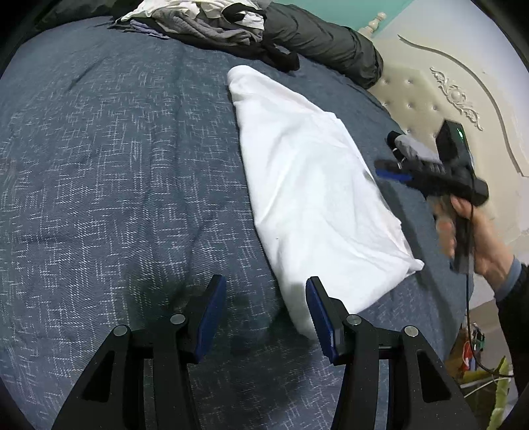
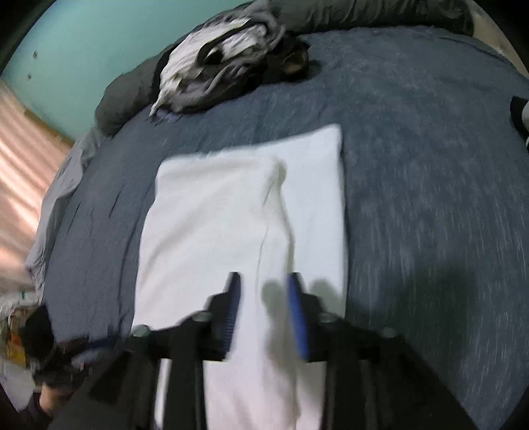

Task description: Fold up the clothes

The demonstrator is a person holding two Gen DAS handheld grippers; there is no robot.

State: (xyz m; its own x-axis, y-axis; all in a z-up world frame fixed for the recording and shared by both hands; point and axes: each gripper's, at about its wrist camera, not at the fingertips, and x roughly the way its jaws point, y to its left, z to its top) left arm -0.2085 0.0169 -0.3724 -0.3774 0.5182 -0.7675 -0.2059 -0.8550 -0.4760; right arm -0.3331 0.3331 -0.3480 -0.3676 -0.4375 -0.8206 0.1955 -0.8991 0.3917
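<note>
White folded garment (image 2: 238,211) on bed (image 2: 413,185), under open, empty R tool (image 2: 264,311), beside L tool (image 1: 264,314)

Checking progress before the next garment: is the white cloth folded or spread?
Folded: the white cloth lies as a compact rectangle with a layered edge on the bedspread.

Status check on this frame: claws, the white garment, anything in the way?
Left claw open, empty, at white garment edge. Right claw open above it, nothing held. Garment folded on bedspread. Clothes pile well clear.

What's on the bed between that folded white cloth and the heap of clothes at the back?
Nothing: only bare blue bedspread separates the white cloth from the heap of clothes, seen in the right wrist view.
</note>
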